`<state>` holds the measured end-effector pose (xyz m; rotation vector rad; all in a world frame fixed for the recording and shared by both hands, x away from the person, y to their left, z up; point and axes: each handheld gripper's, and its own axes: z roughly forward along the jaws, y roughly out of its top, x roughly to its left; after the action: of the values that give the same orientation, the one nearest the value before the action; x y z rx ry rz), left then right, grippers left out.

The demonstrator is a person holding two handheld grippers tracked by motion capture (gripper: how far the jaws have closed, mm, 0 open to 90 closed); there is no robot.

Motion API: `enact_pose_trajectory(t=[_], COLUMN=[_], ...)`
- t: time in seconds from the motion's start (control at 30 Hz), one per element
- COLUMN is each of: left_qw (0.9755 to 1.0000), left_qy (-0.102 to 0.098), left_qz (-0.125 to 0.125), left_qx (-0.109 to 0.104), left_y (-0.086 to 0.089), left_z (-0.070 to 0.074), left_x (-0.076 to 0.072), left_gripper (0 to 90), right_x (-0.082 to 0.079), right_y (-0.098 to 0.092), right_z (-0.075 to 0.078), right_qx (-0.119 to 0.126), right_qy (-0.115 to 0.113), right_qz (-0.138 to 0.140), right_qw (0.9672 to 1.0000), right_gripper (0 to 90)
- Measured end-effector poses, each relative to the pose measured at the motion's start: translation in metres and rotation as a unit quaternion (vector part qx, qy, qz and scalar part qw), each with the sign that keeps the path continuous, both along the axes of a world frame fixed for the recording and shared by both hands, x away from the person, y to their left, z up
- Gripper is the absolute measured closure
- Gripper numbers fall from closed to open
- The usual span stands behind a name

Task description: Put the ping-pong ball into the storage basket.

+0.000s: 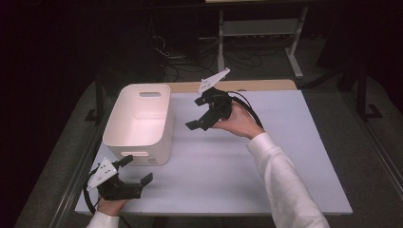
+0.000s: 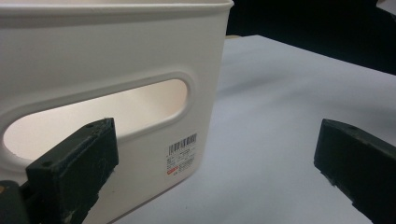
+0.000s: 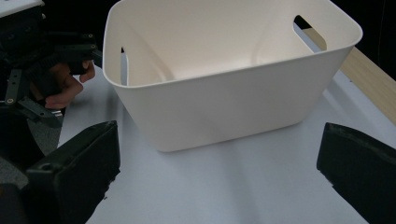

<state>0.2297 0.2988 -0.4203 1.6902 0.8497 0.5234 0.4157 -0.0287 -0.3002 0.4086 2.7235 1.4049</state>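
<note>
Overview: we take the white bin (image 1: 140, 124) as our landmark; every place below is given relative to it.
Bin: it stands upright and empty on the left part of the white table (image 1: 266, 161), mouth up, so that both grippers can come at its walls and handle slots from outside.
Near handle slot: this oval cut-out (image 2: 98, 116) sits in the bin's short end wall facing the person, above a small barcode label (image 2: 182, 154); we judge it the likeliest place for a grip.
Left gripper: we see the left gripper (image 1: 138, 172) just in front of the bin's near end, low over the table, jaws spread wide and holding nothing; one jaw lies before the slot, the other well clear of the bin's corner, apparently lined up for an approach to that end.
Right gripper: the right gripper (image 1: 202, 118) hangs in the air beside the bin's long right wall, apart from it, tilted down toward it, jaws also spread and empty.
Reason for the pose: we judge that the two hands flank the bin from different sides so as to steady or lift it together.
Contact: neither gripper touches the bin.
</note>
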Motion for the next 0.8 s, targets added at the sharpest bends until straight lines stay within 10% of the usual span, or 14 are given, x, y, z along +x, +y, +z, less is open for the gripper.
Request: enact_pose_trajectory(t=[0.8], left_qw=[1.0], left_qy=[-0.004], left_qz=[-0.004], left_qx=[-0.003], left_y=[0.0], left_z=[0.0], left_x=[0.0], left_gripper=[0.0], right_x=[-0.011], right_y=[-0.038], right_z=[-0.016], right_qx=[0.016], right_qy=[0.003], right_qz=[-0.034], right_qw=[0.9993], right_gripper=[0.0])
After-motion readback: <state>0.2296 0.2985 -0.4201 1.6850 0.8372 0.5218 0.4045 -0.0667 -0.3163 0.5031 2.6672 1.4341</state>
